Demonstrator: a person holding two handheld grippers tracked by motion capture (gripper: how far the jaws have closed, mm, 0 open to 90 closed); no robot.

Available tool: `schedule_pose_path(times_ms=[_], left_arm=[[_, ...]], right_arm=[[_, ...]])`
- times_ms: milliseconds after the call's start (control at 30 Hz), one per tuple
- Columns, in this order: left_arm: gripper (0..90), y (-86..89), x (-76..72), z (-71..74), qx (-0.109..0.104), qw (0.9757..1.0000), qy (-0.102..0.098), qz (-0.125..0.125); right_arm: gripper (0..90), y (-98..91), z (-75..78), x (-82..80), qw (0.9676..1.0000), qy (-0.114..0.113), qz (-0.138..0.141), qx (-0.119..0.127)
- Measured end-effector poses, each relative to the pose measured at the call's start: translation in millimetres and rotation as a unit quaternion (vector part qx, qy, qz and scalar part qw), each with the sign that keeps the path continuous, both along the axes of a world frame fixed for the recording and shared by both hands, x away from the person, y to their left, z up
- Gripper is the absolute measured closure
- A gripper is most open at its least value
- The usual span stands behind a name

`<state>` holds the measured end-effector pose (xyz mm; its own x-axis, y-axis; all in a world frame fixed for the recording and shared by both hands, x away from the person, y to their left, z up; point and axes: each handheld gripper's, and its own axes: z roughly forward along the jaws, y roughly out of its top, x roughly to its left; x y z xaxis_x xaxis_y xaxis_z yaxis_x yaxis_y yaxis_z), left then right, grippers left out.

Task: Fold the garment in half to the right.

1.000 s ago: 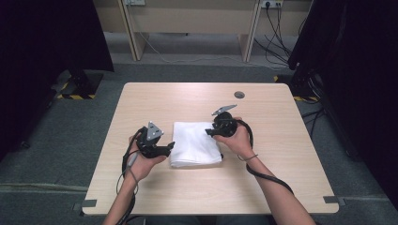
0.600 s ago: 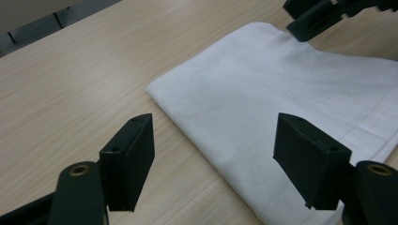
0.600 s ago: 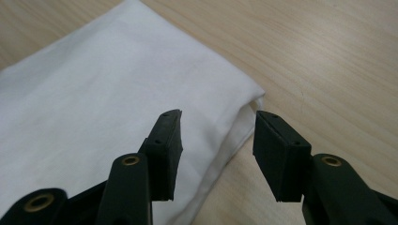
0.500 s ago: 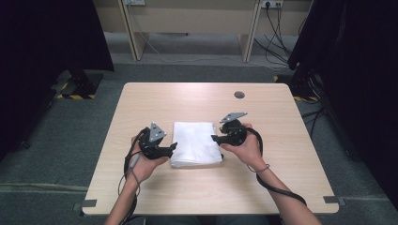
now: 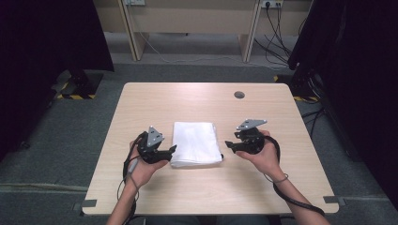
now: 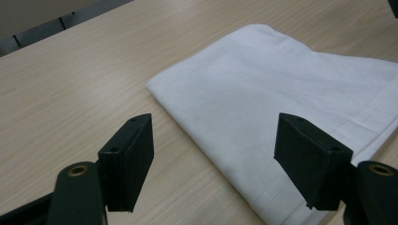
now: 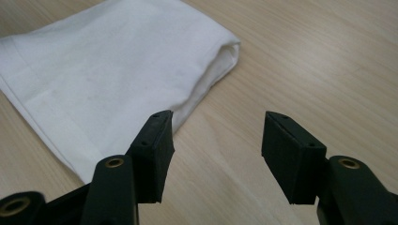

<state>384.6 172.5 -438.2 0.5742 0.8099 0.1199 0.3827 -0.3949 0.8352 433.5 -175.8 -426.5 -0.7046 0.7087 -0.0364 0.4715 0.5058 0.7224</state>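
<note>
A wooden table (image 5: 141,108) is carrying a folded white cloth (image 5: 196,143) near its front edge; the left gripper (image 5: 172,151) and right gripper (image 5: 228,146) are flanking it, jaws parted and empty, the right's having just been opening.

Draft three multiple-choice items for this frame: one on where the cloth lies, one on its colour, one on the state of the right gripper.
1. Where does the folded cloth lie?
A. Between the two grippers on the table
B. At the table's far edge
C. Hanging off the near edge

2. What colour is the cloth?
A. Blue
B. White
C. Red

3. What is the state of the right gripper?
A. Shut on the cloth
B. Shut on nothing
C. Open, with nothing between its jaws

Key:
1 A, since the high view shows the left gripper at its left edge and the right gripper at its right.
2 B, white in all views.
3 C, its jaws have just been opening and stand apart over bare wood beside the cloth.
</note>
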Motion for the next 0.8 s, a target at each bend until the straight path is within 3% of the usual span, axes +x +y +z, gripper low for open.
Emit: schedule_pose_path(times_ms=[800], left_arm=[[22.8,6.6,-11.1,8.1,-0.037,0.9988,-0.028,0.015]], right_arm=[[37.6,-43.6,-0.9,-18.3,0.999,-0.006,-0.037,0.026]])
